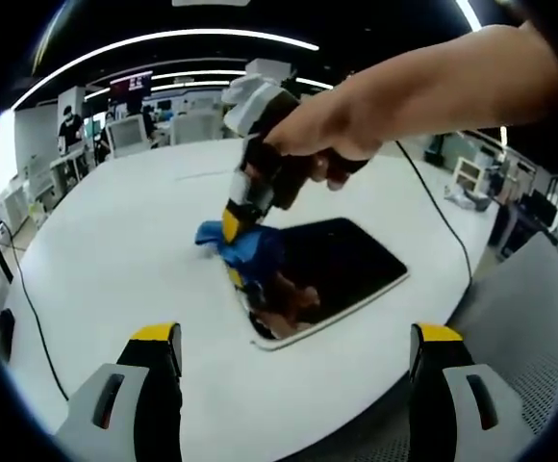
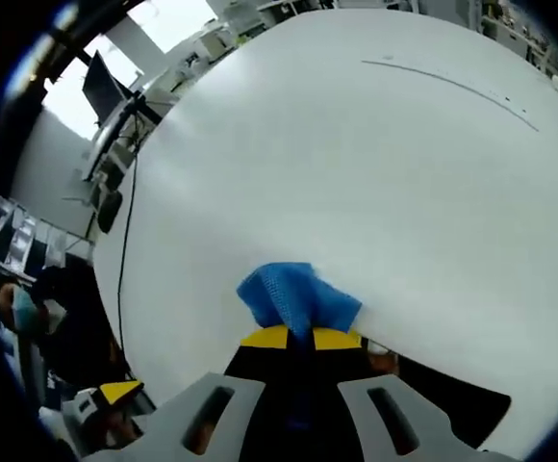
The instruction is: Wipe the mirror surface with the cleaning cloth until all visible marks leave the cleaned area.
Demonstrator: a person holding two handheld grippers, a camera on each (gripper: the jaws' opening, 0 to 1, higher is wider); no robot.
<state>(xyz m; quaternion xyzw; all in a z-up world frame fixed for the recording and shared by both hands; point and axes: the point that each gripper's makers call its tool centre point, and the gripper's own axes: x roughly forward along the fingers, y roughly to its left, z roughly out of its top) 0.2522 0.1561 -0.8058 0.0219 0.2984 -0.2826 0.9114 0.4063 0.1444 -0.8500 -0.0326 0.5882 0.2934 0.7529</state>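
A dark mirror (image 1: 346,265) in a thin white frame lies flat on the round white table (image 1: 125,250). In the left gripper view a hand holds my right gripper (image 1: 233,226) upright, its yellow tips pointing down at the mirror's left end and shut on a crumpled blue cloth (image 1: 245,252). The cloth rests on that end of the mirror. My left gripper (image 1: 296,335) hovers near the table's front edge, jaws wide apart and nothing between them. In the right gripper view my right gripper (image 2: 300,339) pinches the blue cloth (image 2: 293,294), with the mirror (image 2: 452,397) just behind its tips.
A black cable (image 1: 31,308) runs over the table's left side and another cable (image 1: 444,219) crosses on the right. A grey mesh chair (image 1: 534,322) stands at the near right edge. Desks, chairs and monitors (image 2: 101,87) fill the office beyond the table.
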